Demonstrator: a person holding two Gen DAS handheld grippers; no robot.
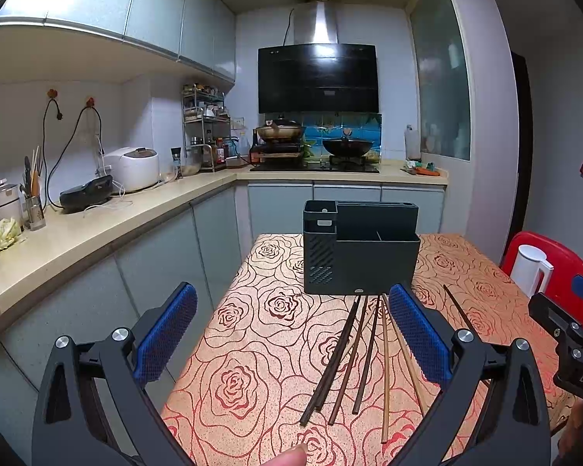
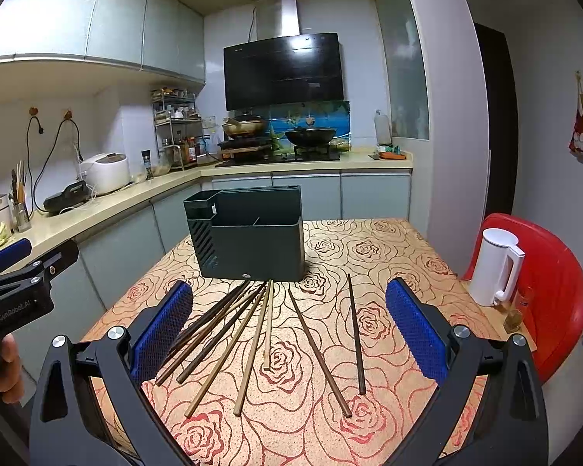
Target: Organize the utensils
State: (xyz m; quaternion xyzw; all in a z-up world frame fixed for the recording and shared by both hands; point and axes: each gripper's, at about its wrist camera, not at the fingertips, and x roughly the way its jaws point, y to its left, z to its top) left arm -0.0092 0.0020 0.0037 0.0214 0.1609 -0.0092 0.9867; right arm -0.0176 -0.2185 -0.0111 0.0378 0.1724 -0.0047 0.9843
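Several wooden chopsticks (image 2: 252, 338) lie fanned out on the rose-patterned tablecloth (image 2: 369, 256), in front of a dark utensil holder (image 2: 252, 248) with several compartments. In the left wrist view the chopsticks (image 1: 363, 353) and the holder (image 1: 359, 256) show too. My left gripper (image 1: 293, 334) is open and empty, above the table's left part. My right gripper (image 2: 289, 330) is open and empty, hovering over the chopsticks. Each gripper shows at the edge of the other's view: the right gripper (image 1: 575, 334), the left gripper (image 2: 23, 279).
A white kettle (image 2: 493, 268) stands on a red chair (image 2: 555, 291) at the table's right. A kitchen counter (image 1: 97, 225) runs along the left with a rice cooker (image 1: 132, 169) and jars. A stove with woks (image 1: 318, 143) is at the back.
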